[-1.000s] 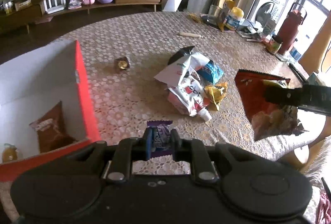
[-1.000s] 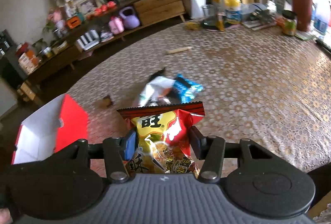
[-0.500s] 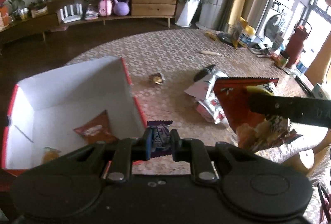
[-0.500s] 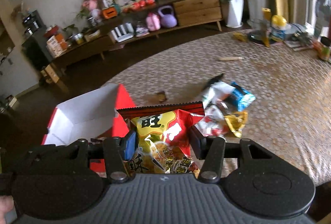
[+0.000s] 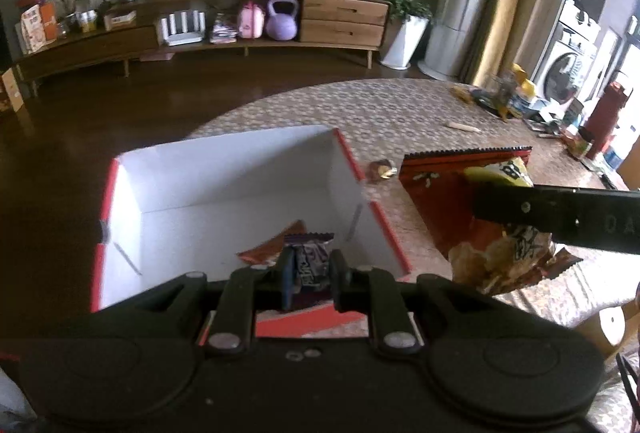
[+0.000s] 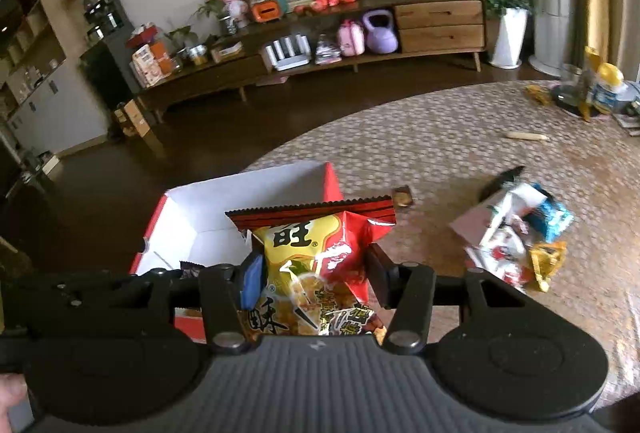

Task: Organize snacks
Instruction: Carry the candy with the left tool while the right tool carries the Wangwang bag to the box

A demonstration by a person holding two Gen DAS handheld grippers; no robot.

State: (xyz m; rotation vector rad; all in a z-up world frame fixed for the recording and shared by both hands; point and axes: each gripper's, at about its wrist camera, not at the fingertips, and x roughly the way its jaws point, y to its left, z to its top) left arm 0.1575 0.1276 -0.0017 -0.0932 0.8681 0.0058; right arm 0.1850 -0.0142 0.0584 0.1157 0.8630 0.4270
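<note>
My left gripper is shut on a small purple snack packet and holds it over the open red box with white inside. An orange-brown packet lies in the box. My right gripper is shut on a red and yellow crisp bag, just right of the box; the bag also shows in the left wrist view. A pile of loose snack packets lies on the table to the right.
A small gold-wrapped sweet lies by the box's far right corner, also in the right wrist view. A wooden stick and bottles and clutter sit at the table's far side. The patterned tablecloth covers the round table.
Both grippers have moved left toward the box. The purple packet was over the tablecloth and is now above the box's inside. The crisp bag has come up beside the box's right wall.
</note>
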